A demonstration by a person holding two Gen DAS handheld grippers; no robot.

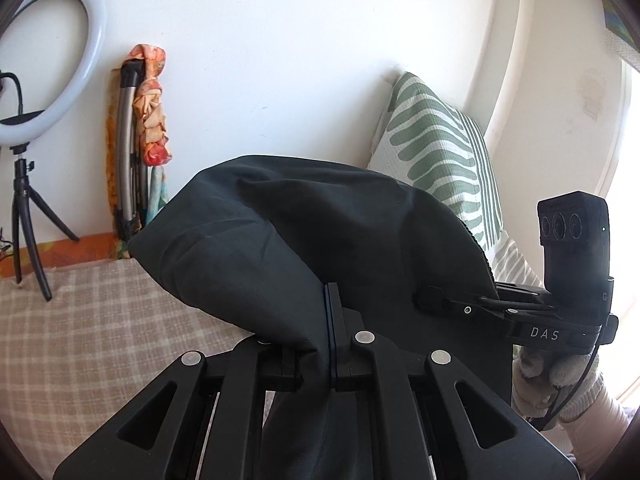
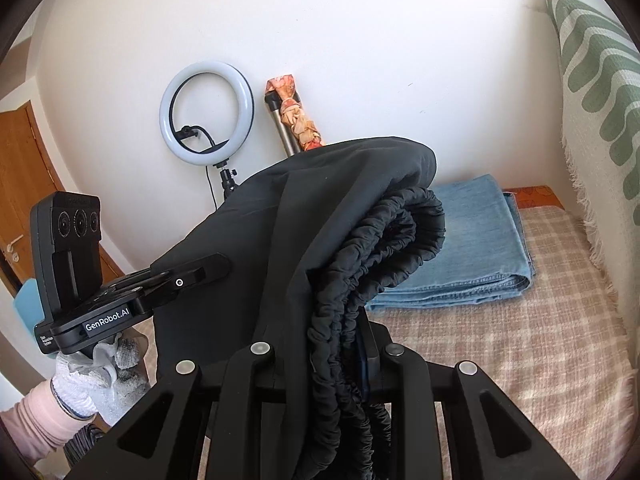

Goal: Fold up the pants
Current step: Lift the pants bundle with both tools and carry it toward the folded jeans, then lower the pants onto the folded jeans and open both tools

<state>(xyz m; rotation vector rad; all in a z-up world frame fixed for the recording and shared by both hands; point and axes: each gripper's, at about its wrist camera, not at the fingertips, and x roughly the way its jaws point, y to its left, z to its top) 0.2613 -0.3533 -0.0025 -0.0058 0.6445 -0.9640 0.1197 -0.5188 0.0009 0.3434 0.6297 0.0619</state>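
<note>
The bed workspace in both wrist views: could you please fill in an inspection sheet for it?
Surface: checked bedcover, beige and white.
Job's things: dark pants lifted off the bed, draped over both claws; gathered elastic waistband on the right claw's side.
Clutter: folded blue denim lying on the bed by the wall; green-striped pillow leaning at the wall.
Grippers: left claw shut on the pants fabric; right claw shut on the waistband; gloved hands hold both.
Cables: a black cable hangs from the ring light.
Surroundings: white wall, ring light on a small tripod, folded metal frame with patterned cloth, wooden door.
</note>
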